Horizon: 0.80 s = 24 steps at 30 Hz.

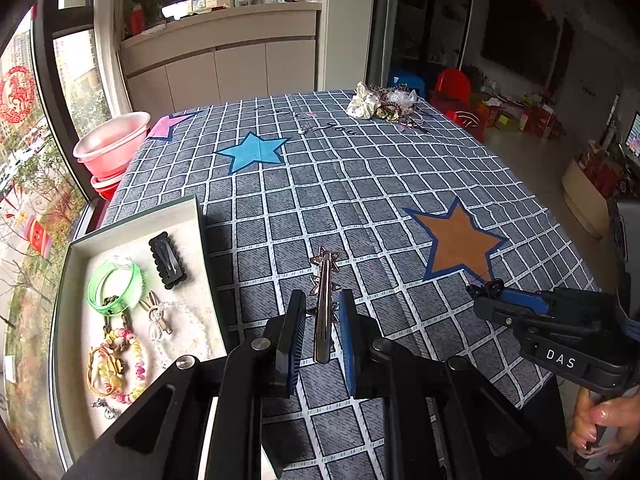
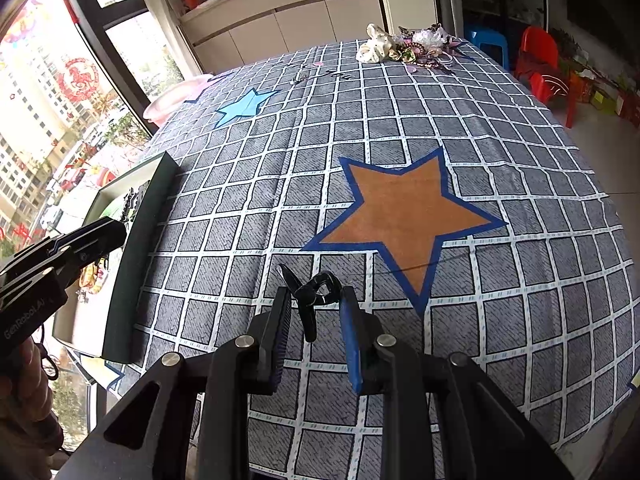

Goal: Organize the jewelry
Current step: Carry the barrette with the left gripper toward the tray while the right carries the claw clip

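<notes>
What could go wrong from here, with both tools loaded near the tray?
1. The metal star clip sticks far out of the left tool; it may pivot or slip.
2. The black claw clip sits at the very tip of the right tool, so a bump could drop it.
3. The tray is already crowded; a drop could tangle with the bracelets.

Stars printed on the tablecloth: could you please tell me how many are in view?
3: an orange star near the right gripper, a blue star mid-cloth, and a pink star at the far left edge. Others may lie hidden.
</notes>
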Each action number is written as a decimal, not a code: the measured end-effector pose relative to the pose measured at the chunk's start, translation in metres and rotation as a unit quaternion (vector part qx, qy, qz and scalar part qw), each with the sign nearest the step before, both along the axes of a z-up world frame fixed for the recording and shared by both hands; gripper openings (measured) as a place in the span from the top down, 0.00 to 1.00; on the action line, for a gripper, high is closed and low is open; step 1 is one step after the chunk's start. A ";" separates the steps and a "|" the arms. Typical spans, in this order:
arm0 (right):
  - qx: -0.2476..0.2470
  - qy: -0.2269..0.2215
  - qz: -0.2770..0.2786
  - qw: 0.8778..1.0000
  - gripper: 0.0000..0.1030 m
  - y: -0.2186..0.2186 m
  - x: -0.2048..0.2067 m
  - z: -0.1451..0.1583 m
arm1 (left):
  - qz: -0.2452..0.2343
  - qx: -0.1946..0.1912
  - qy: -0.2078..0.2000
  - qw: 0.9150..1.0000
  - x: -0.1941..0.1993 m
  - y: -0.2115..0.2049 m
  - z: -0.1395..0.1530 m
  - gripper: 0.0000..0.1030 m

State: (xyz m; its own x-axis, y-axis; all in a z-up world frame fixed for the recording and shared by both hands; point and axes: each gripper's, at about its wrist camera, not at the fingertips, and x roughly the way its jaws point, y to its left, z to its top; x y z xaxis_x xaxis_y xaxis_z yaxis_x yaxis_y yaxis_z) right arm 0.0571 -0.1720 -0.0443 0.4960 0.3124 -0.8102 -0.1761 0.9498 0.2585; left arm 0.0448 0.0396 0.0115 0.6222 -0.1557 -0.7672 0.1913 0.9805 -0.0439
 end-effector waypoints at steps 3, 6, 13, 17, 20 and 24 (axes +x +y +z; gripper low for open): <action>-0.003 -0.002 0.004 1.000 0.74 0.006 -0.003 0.002 | 0.008 -0.005 0.000 1.000 -0.006 0.010 -0.003 0.77; -0.006 -0.004 0.008 1.000 0.74 0.013 -0.007 0.004 | 0.017 -0.011 0.000 1.000 -0.012 0.020 -0.004 0.77; -0.011 -0.013 0.028 0.999 0.74 0.035 -0.009 0.012 | 0.038 -0.017 -0.010 0.999 -0.024 0.043 -0.002 0.77; -0.014 -0.020 0.045 0.999 0.74 0.052 -0.011 0.018 | 0.050 -0.020 -0.015 0.998 -0.030 0.058 0.000 0.77; -0.016 -0.024 0.057 0.998 0.74 0.065 -0.011 0.022 | 0.061 -0.021 -0.019 0.998 -0.034 0.069 0.001 0.77; -0.017 -0.030 0.075 0.997 0.74 0.082 -0.011 0.028 | 0.078 -0.021 -0.022 0.997 -0.039 0.087 0.001 0.77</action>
